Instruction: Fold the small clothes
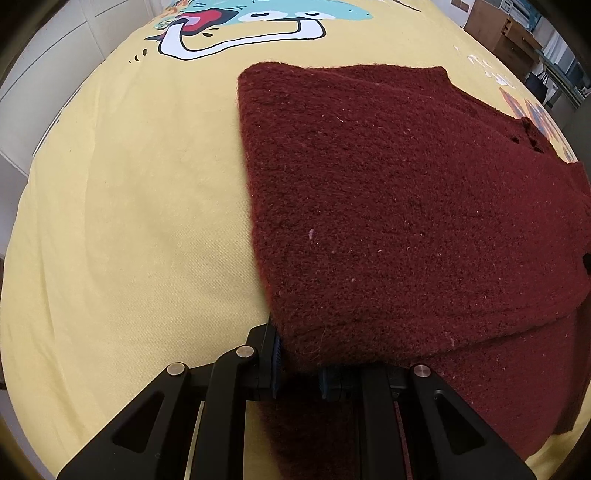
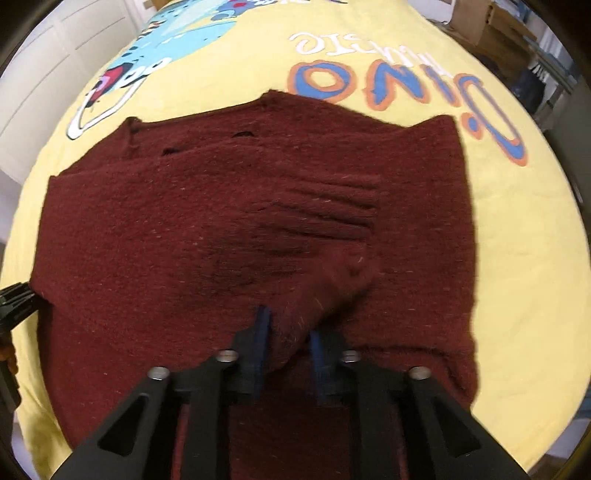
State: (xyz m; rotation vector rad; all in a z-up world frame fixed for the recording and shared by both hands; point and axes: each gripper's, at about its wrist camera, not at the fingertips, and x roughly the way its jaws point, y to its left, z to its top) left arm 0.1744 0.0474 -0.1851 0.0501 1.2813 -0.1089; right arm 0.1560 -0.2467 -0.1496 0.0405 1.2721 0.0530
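Observation:
A dark red knitted garment lies on the yellow printed sheet, its near layer folded over the rest. My left gripper grips the near left corner of the folded layer, its blue pads pressed on the knit. In the right wrist view the garment spreads wide, with wrinkles at its middle. My right gripper pinches a bunched fold of the near edge between its blue pads. The left gripper also shows in the right wrist view, at the garment's left edge.
The yellow sheet carries a cartoon dinosaur print and "Dino" lettering. Cardboard boxes and shelves stand past the far right edge. White cabinet doors are at the far left.

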